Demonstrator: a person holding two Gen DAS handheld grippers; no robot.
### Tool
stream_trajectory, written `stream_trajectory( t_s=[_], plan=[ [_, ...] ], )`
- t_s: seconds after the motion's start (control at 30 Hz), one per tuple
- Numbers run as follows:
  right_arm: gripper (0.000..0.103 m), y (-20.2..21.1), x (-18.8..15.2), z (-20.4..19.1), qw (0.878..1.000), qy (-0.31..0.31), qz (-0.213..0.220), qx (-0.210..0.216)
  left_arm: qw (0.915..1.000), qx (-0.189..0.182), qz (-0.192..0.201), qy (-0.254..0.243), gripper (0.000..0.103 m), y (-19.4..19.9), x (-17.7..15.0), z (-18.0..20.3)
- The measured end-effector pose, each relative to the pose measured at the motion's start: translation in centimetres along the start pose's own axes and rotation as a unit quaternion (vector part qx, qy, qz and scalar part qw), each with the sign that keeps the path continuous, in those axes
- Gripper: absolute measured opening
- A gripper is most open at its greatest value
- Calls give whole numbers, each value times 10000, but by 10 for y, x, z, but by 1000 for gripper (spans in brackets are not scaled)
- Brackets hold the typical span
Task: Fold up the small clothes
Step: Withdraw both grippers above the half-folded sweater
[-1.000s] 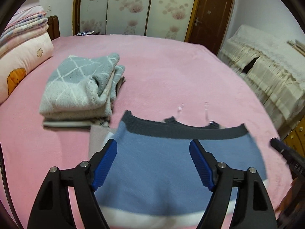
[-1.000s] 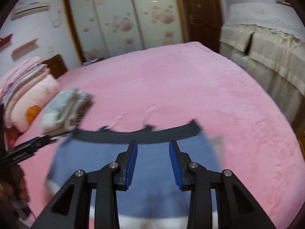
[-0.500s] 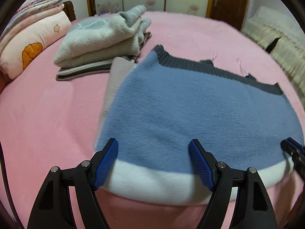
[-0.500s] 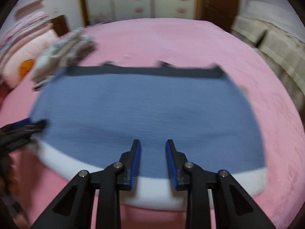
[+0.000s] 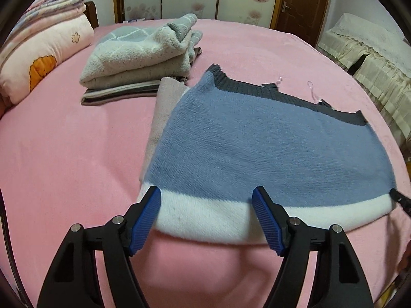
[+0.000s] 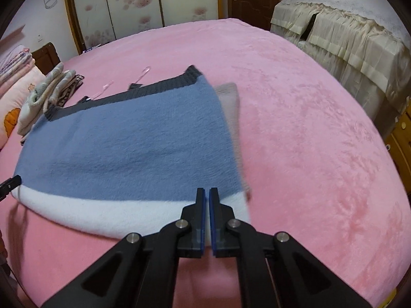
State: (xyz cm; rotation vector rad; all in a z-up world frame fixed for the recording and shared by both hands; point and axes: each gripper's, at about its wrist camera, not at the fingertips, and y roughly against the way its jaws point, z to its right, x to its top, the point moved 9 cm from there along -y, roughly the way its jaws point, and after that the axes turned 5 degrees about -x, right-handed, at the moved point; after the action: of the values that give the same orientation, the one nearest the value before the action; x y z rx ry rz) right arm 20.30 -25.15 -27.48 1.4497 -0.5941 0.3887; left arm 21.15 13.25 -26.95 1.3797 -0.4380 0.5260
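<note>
My left gripper (image 5: 206, 206) is wide open. Its two blue pads sit over the white edge of the sweater (image 5: 257, 148), one by the left corner and one further in, and they do not squeeze it. My right gripper (image 6: 207, 197) has just been closing, and now its blue pads are almost together, with only a thin gap. It sits at the white edge near the right corner of the sweater. I cannot tell if a bit of the cloth is caught between the pads.

The sweater lies flat on the pink bed (image 5: 64, 154). It has a white band nearest to me, then a big blue part, then a dark grey band at the far end. A pale grey-pink bit of cloth pokes out from under each side of it.

Further back on the left is a pile of folded clothes (image 5: 143, 59), with a fluffy grey and white one on top. Past that, a pink pillow (image 5: 46, 54) rests at the head of the bed.
</note>
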Motion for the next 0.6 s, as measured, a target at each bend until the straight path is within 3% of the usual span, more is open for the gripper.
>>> stream_trajectory(
  t_s=[0.27, 0.6],
  plan=[
    [4, 19, -13, -33, 9989, -149, -104, 443, 9981, -415, 215, 404, 87, 44, 0, 26],
    [21, 63, -9, -69, 9963, -130, 113, 842, 9952, -705, 580, 352, 92, 93, 12, 52]
  ],
)
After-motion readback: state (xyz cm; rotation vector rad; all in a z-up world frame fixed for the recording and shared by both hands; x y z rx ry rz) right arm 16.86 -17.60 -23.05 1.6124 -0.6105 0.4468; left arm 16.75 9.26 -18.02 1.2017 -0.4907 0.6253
